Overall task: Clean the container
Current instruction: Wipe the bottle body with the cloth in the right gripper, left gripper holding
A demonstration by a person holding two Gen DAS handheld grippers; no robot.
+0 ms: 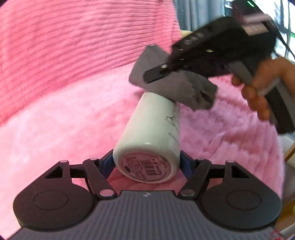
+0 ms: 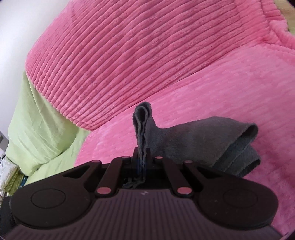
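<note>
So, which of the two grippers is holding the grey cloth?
The right gripper: its jaws pinch the folded grey cloth. The left gripper clamps the white container instead.

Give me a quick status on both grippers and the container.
Left gripper clamped on white container, base toward camera. Right gripper shut on grey cloth; cloth at container's far end. Nothing in the way.

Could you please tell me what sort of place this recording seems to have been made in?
Probably a bedroom or living room at home. A big pink ribbed cushion rests on fluffy pink bedding, a pale green sheet lies beside them, and curtains hang in the background.
</note>
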